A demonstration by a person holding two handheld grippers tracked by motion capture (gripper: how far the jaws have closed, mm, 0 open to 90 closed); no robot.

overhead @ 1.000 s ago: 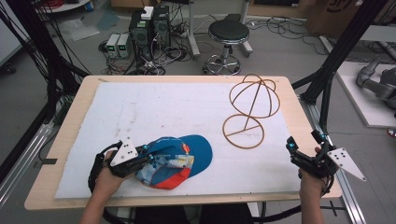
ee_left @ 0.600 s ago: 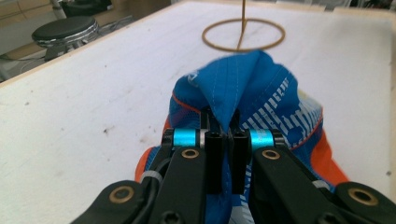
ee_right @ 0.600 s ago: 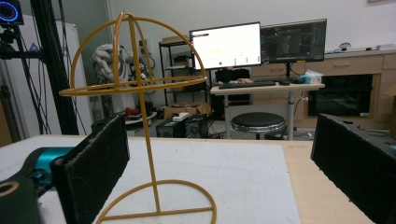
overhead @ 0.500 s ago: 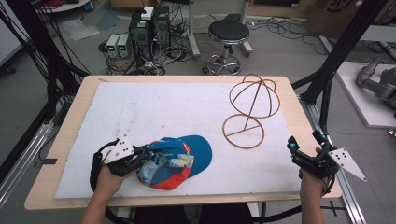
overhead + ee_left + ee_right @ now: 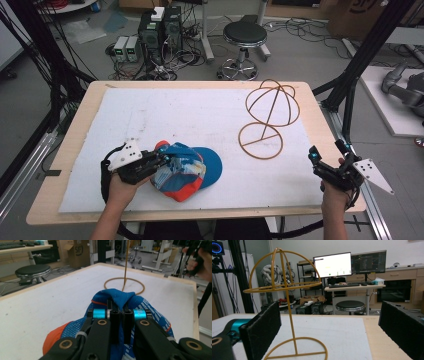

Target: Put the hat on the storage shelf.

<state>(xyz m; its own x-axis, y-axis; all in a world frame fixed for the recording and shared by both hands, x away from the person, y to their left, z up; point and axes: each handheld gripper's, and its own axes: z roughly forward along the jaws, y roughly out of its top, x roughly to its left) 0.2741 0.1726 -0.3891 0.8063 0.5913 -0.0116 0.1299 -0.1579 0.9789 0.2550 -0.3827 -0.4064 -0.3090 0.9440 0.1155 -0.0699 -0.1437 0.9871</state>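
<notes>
White padded table [image 5: 200, 115] on a wooden frame, lab floor with a black stool [image 5: 244, 35] and electronics beyond the far edge. Blue and orange cap [image 5: 187, 170]: near-left part of the table, lying on the pad, a fold of its crown pinched between the closed jaws of the left gripper [image 5: 159, 159]. Yellow wire hat stand [image 5: 270, 117]: upright, right of centre, well apart from the cap. Right gripper [image 5: 327, 159]: near-right table edge, jaws wide apart, nothing between them.

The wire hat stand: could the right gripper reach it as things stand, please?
Probably yes: the right gripper, open and empty, faces the wire hat stand with bare mat between them.
</notes>
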